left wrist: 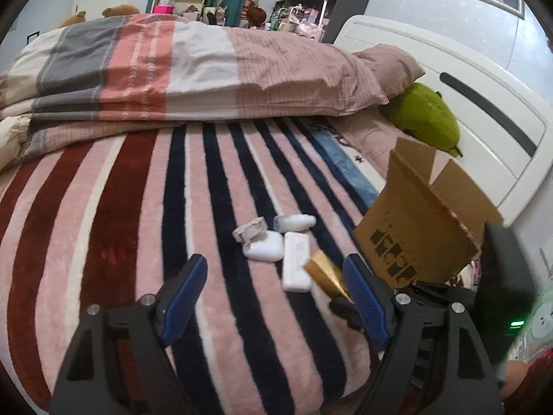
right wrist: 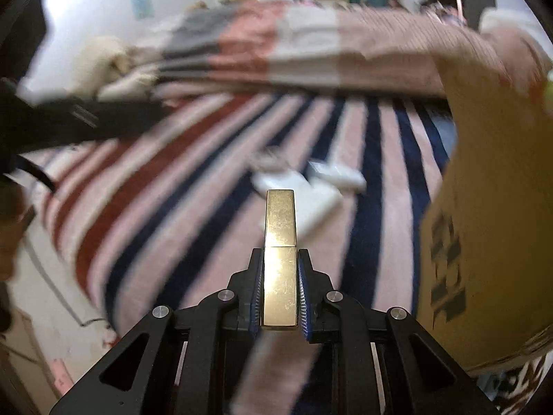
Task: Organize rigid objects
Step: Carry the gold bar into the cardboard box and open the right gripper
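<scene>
- Holding a shiny gold rectangular metal bar (right wrist: 280,259) in my right gripper (right wrist: 279,294), its blue ribbed pads pressed on both long sides; the bar sticks out forward past the fingertips, clear of the bed.
- In the left wrist view I see the same gold bar just beside my left gripper's right finger, with the black tip of the right gripper under it.
- My left gripper (left wrist: 276,276) stands wide with nothing between its blue fingers (left wrist: 185,287), angled down over the pink, navy and dark-red striped fleece blanket (left wrist: 121,242).
- Left to sort, as I judge it: four white pieces lying close together on the blanket, namely a flat white rectangular bar (left wrist: 295,263), a rounded white plastic case (left wrist: 264,250), a small white bottle-shaped piece (left wrist: 293,222) and a small pale notched piece (left wrist: 249,231).
- The open brown cardboard box (left wrist: 425,224) is tilted to my right, near the white headboard (left wrist: 449,97); I cannot see inside it, so I cannot say what is already packed.
- My reading: the job is partway at best, with one item in hand and four waiting, and the box the likely place for them.
- The right wrist view is blurred around the bar, so finer detail of the white pieces there is beyond me.
</scene>
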The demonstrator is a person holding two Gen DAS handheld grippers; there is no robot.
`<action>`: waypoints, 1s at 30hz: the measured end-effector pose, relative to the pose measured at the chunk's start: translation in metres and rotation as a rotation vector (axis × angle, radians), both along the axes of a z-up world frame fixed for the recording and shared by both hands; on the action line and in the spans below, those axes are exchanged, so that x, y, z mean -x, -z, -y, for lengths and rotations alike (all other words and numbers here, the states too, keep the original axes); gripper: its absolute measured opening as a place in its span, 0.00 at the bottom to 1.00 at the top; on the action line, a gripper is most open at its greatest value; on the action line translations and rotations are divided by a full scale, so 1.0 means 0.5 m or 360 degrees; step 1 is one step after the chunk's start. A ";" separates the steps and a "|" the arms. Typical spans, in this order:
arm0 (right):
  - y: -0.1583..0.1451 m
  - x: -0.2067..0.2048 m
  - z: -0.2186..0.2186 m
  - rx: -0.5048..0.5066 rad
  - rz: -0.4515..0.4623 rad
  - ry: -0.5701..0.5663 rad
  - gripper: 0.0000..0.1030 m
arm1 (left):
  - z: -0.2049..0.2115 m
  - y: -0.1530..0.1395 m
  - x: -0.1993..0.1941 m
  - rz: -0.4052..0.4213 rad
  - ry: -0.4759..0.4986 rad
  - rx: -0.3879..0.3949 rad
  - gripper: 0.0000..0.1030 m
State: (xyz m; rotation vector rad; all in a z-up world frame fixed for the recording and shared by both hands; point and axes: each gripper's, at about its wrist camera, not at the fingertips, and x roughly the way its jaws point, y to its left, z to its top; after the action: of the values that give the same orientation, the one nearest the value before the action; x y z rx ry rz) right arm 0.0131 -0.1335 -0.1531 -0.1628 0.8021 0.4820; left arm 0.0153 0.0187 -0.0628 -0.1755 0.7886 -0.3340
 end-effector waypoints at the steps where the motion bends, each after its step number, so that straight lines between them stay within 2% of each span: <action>1: -0.024 0.005 -0.010 -0.0040 0.0027 -0.0055 0.13 | -0.001 -0.007 0.002 0.0015 0.0018 0.0051 0.76; 4: -0.089 0.013 -0.031 -0.0159 0.0080 -0.0192 0.13 | -0.005 -0.029 0.001 0.0064 0.0072 0.0165 0.74; 9: -0.170 0.028 -0.042 -0.0213 0.0234 -0.0332 0.13 | 0.016 -0.079 -0.013 0.0145 0.0177 0.0265 0.40; 10: -0.182 0.026 -0.035 -0.0230 0.0252 -0.0334 0.13 | 0.025 -0.090 -0.017 0.0163 0.0202 0.0278 0.38; 14: -0.216 0.020 0.005 -0.0274 0.0301 -0.0284 0.13 | 0.088 -0.129 -0.042 0.0208 0.0279 0.0216 0.37; 20: -0.254 0.003 0.117 -0.0301 0.0314 -0.0124 0.13 | 0.226 -0.155 -0.097 0.0191 0.0460 0.0167 0.37; 25: -0.260 -0.020 0.211 -0.0239 0.0268 0.0039 0.13 | 0.345 -0.142 -0.140 0.0131 0.0618 0.0102 0.37; 30: -0.249 -0.042 0.287 -0.0198 0.0179 0.0152 0.13 | 0.429 -0.117 -0.173 0.0047 0.0700 0.0057 0.37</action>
State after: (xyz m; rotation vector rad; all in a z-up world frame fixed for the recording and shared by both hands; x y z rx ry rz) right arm 0.0341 -0.2769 -0.0287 -0.0356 0.6648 0.4274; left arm 0.1016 -0.1959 -0.0044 -0.0281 0.7888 -0.7648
